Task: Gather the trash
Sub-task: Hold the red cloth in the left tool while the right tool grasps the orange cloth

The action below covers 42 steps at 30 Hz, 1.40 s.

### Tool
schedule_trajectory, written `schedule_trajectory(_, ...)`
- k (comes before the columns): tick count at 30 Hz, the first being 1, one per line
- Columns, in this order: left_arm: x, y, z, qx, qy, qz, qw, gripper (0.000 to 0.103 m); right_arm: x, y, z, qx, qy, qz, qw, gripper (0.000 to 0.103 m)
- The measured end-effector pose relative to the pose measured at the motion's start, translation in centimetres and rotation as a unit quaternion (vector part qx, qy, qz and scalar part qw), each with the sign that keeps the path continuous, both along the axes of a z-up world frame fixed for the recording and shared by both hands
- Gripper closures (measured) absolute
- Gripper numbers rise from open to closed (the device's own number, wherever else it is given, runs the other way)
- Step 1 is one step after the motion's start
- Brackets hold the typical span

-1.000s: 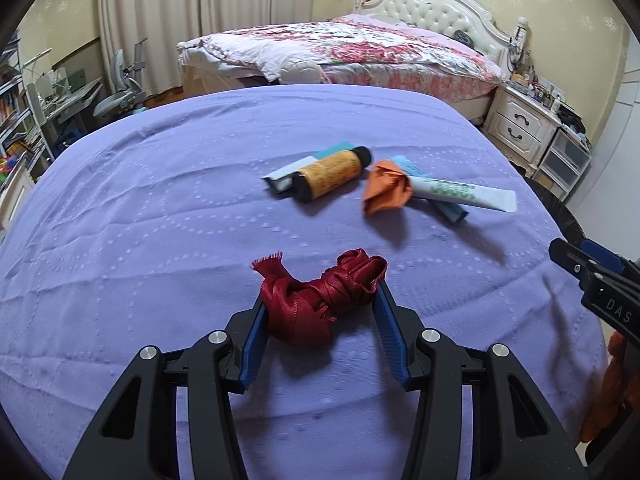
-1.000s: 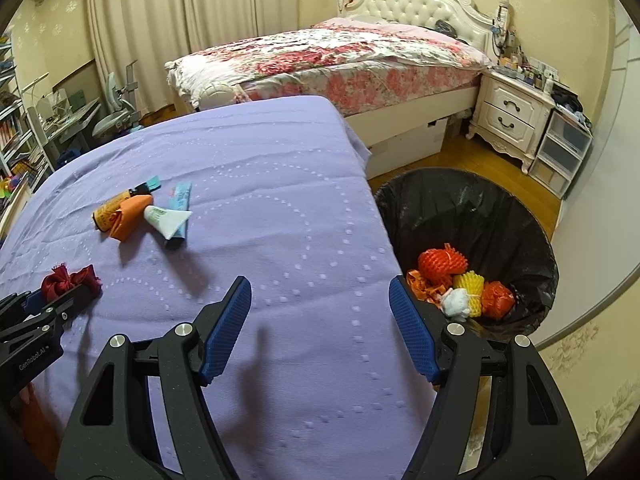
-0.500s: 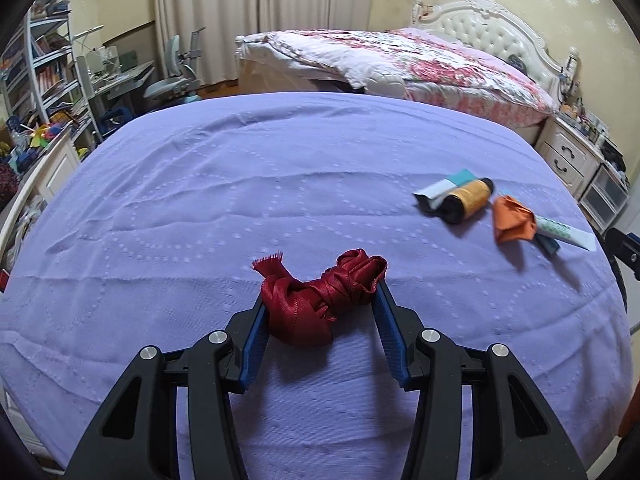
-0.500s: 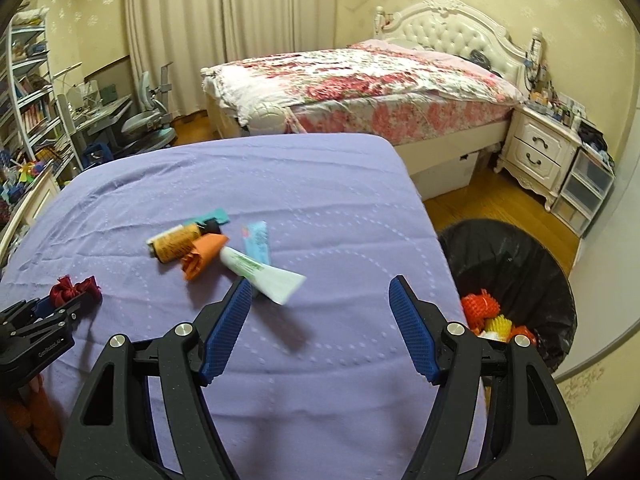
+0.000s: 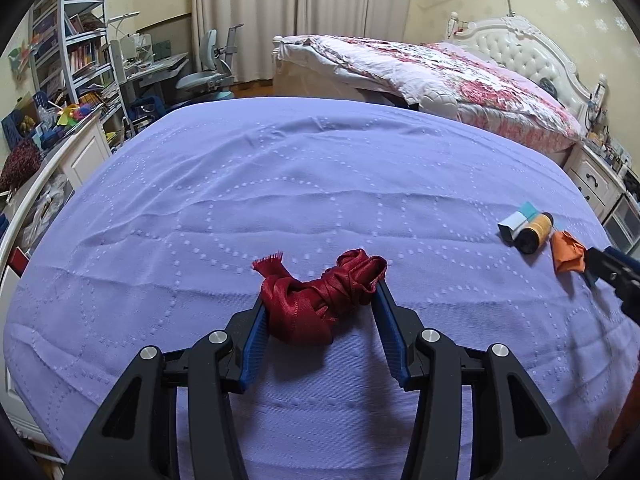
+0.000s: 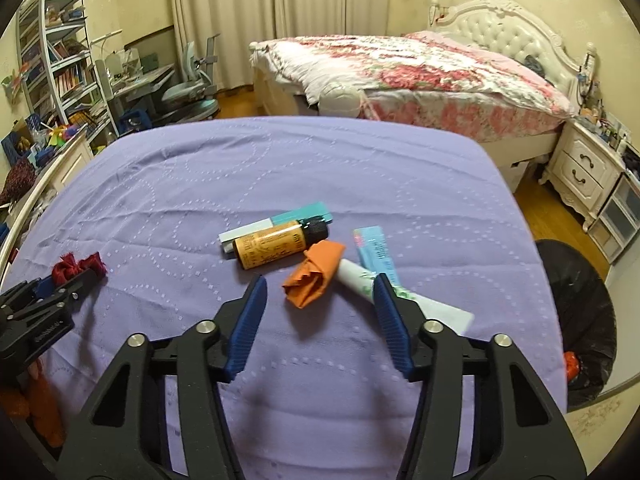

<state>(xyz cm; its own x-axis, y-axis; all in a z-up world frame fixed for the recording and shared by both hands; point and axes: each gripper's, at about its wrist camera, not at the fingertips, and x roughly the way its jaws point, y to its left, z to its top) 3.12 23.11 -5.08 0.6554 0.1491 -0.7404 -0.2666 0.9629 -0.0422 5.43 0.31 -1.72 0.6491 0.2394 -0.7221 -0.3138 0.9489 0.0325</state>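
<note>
A purple cloth fills both views, the bin is shown only at the right edge of the right view, a red ribbon is clenched centrally by the left gripper for carrying, and the right gripper, jaws just narrowed yet unclamped, is held over an orange scrap for pickup.

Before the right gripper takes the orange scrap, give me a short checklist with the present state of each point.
1. Left gripper holds the red ribbon firmly: ok, fingers press both sides.
2. Right gripper empty: ok; its jaws have just been closing, with nothing pressed between them.
3. Orange scrap lies between the right fingertips: not ok, it lies just beyond them.
4. Scrap free of neighbours: not ok, the tube and bottle lie against it.
5. Bin open and near: ok.
6. Right finger clear of the tube: cannot tell.
</note>
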Motion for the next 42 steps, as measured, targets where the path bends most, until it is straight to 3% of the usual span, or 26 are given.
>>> schedule_trajectory(14, -0.2, 1.4, -0.3, -0.016, -0.002, 0.003, 0.9999, 0.054, 1.7, 2.6, -3.0, -0.03, 0.03, -0.004, 0.999, 0.067)
schedule_trajectory(17, -0.3, 1.5, -0.4, -0.021, -0.003, 0.004, 0.9998, 0.054, 1.8, 2.6, -3.0, -0.029, 0.03, -0.002, 0.999, 0.082)
schedule_trajectory(22, -0.4, 1.5, -0.3, -0.02, -0.005, 0.004, 0.9998, 0.054, 1.8, 2.7, -3.0, -0.031, 0.028, -0.003, 0.999, 0.087)
schedule_trajectory(42, -0.9, 1.6, 0.2, -0.017, -0.014, 0.013, 0.9997, 0.055, -0.3, 2.2, -2.3, -0.02, 0.023, 0.01, 0.999, 0.092)
